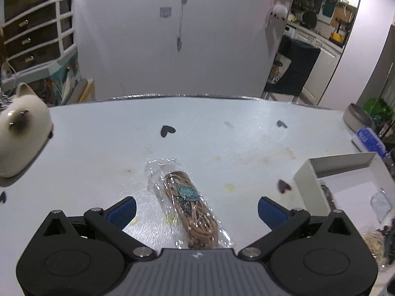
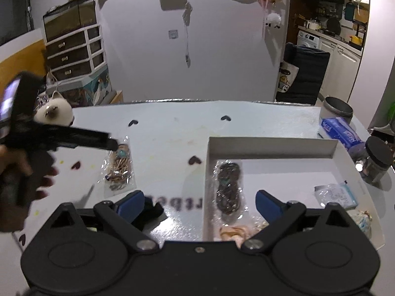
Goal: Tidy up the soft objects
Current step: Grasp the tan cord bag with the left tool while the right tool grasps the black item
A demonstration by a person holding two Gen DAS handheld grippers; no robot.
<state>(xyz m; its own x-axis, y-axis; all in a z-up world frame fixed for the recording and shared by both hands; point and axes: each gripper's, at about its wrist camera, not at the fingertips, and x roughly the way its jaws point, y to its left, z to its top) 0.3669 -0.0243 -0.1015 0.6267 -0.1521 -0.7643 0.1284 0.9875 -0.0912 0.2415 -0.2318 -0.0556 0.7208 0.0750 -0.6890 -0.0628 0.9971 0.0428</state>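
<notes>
Both tools stand wide with nothing gripped. The left tool hangs over a clear packet of tan cord lying on the white desk, between its blue fingers. The right tool straddles the white tray's left wall, above a dark cord packet inside it

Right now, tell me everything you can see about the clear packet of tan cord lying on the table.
The packet of tan cord is a crinkly clear plastic sleeve holding a long coiled bundle of tan cord with a teal, fan-shaped ornament on top. It lies flat on the white table, outside the white tray. The left gripper hangs over it with jaws wide open, one either side; whether they touch it is unclear.
</notes>
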